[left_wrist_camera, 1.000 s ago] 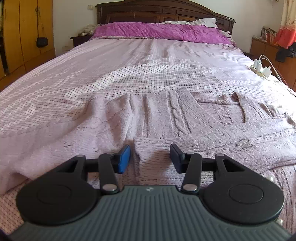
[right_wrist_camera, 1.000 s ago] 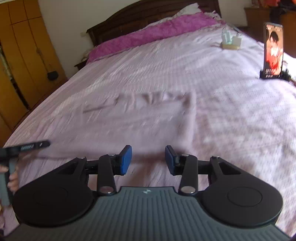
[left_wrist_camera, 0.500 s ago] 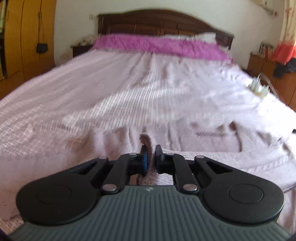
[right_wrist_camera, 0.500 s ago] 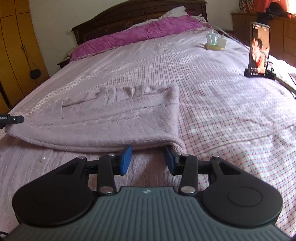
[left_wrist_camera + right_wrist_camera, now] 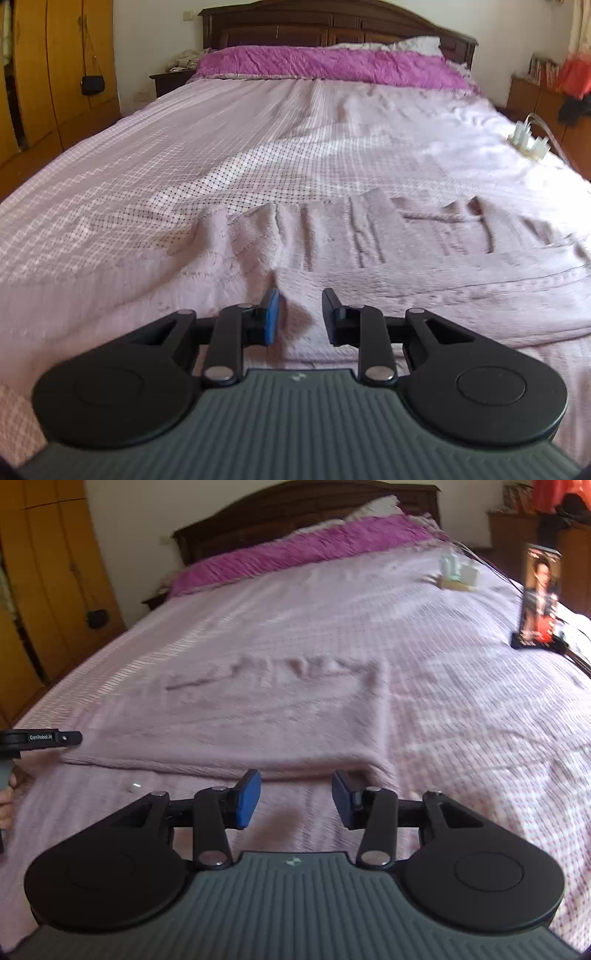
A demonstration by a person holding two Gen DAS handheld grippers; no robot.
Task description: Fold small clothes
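A pale lilac knit sweater (image 5: 369, 258) lies flat on the bed with its lower part folded up over the body. My left gripper (image 5: 301, 314) hovers low over the near fold. Its jaws are opening, and a small ridge of knit stands between them beside the left pad without being pinched. In the right wrist view the sweater (image 5: 240, 720) shows as a flat folded slab. My right gripper (image 5: 295, 797) sits just short of the fold's near edge, jaws opening, with only flat knit below them. The left gripper (image 5: 40, 738) and a hand (image 5: 5, 801) show at the far left.
The bed cover (image 5: 184, 166) is checked lilac, with a magenta blanket (image 5: 332, 62) under a dark headboard. A power strip with chargers (image 5: 528, 142) lies near the right edge. A phone on a stand (image 5: 539, 598) stands at the right. Yellow wardrobe doors (image 5: 55, 74) line the left.
Half a second ago my left gripper was shut on a pinch of sweater; now it has let go and the knit has dropped. The right jaws have spread a little.
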